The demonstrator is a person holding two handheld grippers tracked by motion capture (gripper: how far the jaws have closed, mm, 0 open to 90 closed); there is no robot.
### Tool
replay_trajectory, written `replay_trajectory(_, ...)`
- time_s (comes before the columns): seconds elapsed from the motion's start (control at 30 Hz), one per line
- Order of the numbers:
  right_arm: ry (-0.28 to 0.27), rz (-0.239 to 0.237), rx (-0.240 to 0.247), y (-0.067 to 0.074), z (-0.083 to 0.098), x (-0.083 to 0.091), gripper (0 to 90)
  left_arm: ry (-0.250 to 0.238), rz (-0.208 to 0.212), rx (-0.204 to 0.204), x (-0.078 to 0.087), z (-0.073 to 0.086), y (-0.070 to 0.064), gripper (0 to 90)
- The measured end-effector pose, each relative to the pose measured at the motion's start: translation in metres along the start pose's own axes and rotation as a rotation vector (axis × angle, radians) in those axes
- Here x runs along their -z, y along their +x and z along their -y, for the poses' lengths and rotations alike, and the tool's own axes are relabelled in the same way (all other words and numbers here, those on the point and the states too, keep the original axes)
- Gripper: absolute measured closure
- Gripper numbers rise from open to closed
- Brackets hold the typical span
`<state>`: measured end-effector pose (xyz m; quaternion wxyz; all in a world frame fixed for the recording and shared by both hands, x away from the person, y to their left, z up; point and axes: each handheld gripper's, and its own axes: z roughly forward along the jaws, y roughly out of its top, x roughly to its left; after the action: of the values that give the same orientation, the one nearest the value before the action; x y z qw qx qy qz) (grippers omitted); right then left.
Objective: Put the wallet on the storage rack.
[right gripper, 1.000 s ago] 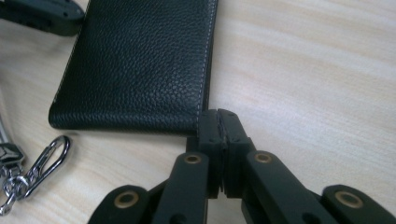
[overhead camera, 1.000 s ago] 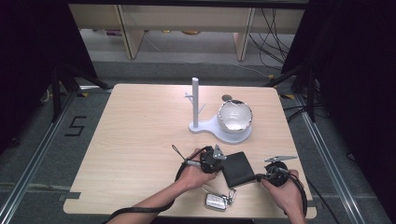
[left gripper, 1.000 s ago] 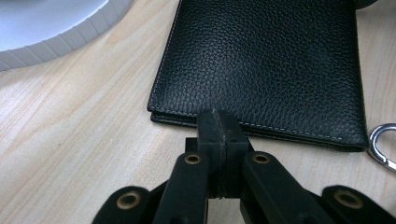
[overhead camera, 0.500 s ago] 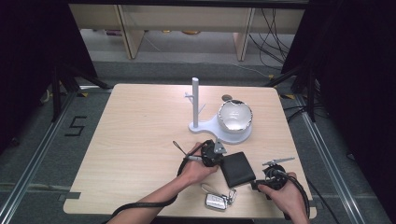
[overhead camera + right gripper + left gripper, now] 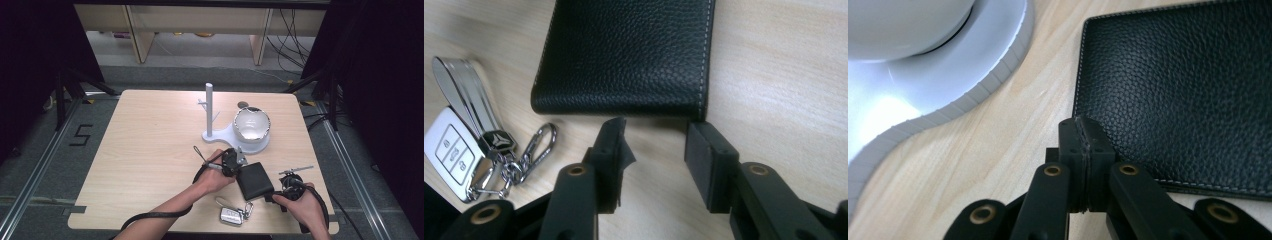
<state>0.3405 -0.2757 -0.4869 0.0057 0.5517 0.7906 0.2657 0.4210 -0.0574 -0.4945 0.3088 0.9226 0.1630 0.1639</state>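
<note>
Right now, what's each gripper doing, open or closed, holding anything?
Left gripper: closed, fingers pressed together on nothing, beside the black wallet.
Right gripper: open, empty, fingers just short of the wallet's edge.

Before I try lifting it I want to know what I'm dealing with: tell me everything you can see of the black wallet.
The wallet is black pebbled leather with pale stitching along its edges, closed and lying flat on the wooden table. It sits between the two grippers: the left gripper, jaws shut, is at one edge, and the right gripper, jaws open, faces its folded side without gripping it. A car key lies close by.
</note>
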Motion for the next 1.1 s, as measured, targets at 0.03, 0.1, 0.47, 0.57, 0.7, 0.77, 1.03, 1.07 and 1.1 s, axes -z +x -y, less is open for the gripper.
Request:
replay_trajectory(0.03, 0.007, 0.0, -0.017, 0.001, -0.001, 0.0, 59.3, 0.01, -0.002, -0.008, 0.0, -0.001, -0.001, 89.0)
replay_trajectory(0.1, -0.004, -0.016, -0.022, 0.001, -0.002, -0.001, 57.8, 0.015, -0.006, -0.021, -0.001, -0.002, -0.002, 89.3)
replay_trajectory(0.47, -0.033, -0.011, 0.018, 0.001, -0.001, -0.001, 55.1, 0.002, 0.046, 0.027, -0.001, 0.0, 0.007, 89.3)
replay_trajectory(0.57, -0.066, -0.005, 0.01, 0.001, -0.002, 0.0, 55.3, 0.0, 0.047, 0.035, -0.001, 0.0, 0.008, 89.3)
replay_trajectory(0.7, -0.078, -0.035, -0.018, 0.0, -0.004, 0.007, 55.7, 0.003, 0.043, 0.036, -0.001, 0.0, 0.009, 89.3)
replay_trajectory(0.77, -0.11, -0.048, -0.034, 0.0, -0.006, 0.009, 55.5, 0.003, 0.04, 0.036, -0.001, 0.0, 0.009, 89.3)
replay_trajectory(1.03, -0.135, -0.1, -0.048, 0.0, -0.01, 0.01, 55.6, 0.0, 0.04, 0.047, -0.002, 0.001, 0.01, 89.3)
replay_trajectory(1.07, -0.099, -0.095, -0.046, -0.001, -0.011, 0.013, 55.6, 0.001, 0.041, 0.048, -0.002, 0.001, 0.01, 89.3)
replay_trajectory(1.1, -0.099, -0.1, -0.05, -0.001, -0.011, 0.013, 55.6, 0.0, 0.037, 0.049, -0.002, 0.001, 0.01, 89.3)
